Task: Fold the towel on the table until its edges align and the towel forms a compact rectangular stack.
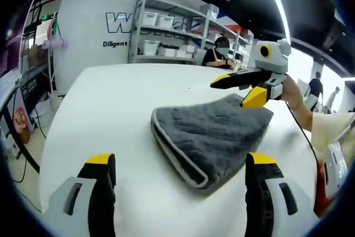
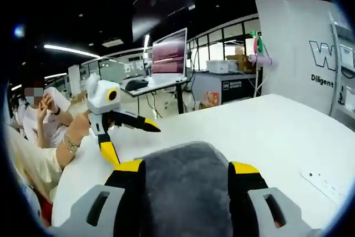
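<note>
So my left tool (image 1: pixel 180 184) is spread wide before the folded towel (image 1: pixel 208 134) on the table (image 1: pixel 111 104) — right tool (image 1: pixel 244 90) is also apart, hovering over its far edge to square it.

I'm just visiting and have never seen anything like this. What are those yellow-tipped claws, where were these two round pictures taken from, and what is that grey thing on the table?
There is no robot here. A person holds a two-jaw gripper in each hand, and a small fisheye camera rides on each one, looking forward along its jaws.

In the left gripper view, the left gripper rises from the bottom with its jaws apart, holding nothing. Ahead lies a grey towel, already folded over, on a white table. The right gripper reaches in at the towel's far edge, also open.

The right gripper view looks back from the other side: its own jaws stand apart over the towel, and the left gripper appears across the table in a hand.

Shelves stand behind.
</note>
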`<state>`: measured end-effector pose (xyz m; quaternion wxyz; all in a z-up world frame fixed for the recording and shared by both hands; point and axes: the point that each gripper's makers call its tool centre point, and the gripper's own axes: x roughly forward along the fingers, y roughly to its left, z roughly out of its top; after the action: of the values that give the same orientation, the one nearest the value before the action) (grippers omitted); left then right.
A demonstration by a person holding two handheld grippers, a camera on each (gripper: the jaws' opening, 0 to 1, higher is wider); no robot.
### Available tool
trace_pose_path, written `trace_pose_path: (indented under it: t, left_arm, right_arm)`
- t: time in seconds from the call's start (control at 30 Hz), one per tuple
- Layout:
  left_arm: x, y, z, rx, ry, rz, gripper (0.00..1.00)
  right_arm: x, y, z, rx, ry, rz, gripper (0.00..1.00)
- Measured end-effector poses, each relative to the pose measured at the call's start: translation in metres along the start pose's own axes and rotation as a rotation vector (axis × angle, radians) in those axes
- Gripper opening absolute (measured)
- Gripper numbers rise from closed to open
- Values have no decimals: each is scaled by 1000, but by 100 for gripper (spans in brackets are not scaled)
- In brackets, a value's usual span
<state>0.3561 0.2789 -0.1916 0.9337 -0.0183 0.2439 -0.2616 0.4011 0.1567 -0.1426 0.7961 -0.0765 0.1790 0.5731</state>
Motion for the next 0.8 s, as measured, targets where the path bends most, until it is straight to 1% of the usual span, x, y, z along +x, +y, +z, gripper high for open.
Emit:
trace_pose_path:
  t: [0.1, 0.17, 0.3, 0.33, 0.43, 0.5, 0.53, 0.6, 0.7, 0.8]
  left_arm:
    - [0, 0, 0, -1, 0, -1, 96]
    - [0, 0, -1, -1, 0, 0, 96]
    - [0, 0, -1, -4, 1, 0, 96]
    - [0, 0, -1, -4, 1, 0, 96]
    - [0, 0, -1, -4, 2, -2, 96]
    - [0, 1, 0, -3, 1, -3, 96]
    - [0, 1, 0, -2, 1, -3, 96]
    - [0, 0, 0, 0, 1, -4, 96]
    - [0, 0, 1, 4, 3, -5, 96]
    - [0, 1, 0, 7, 7, -5, 96]
  right_arm:
    - [-18, -8, -11, 10, 13, -26, 66]
    - [-29, -13, -19, 2, 32, -52, 70]
    - [-54, -24, -36, -17, 68, -103, 84]
    - [-56, -24, -37, -18, 70, -106, 87]
    - [-79, -33, -46, -21, 77, -146, 91]
    - [-91, -37, -53, -12, 87, -167, 95]
    - [-93, -38, -54, -10, 88, -172, 97]
    - [-106, -42, -65, 13, 104, -201, 99]
    - [-126, -48, -82, 51, 129, -241, 99]
    - [-141, -49, -95, 90, 132, -260, 99]
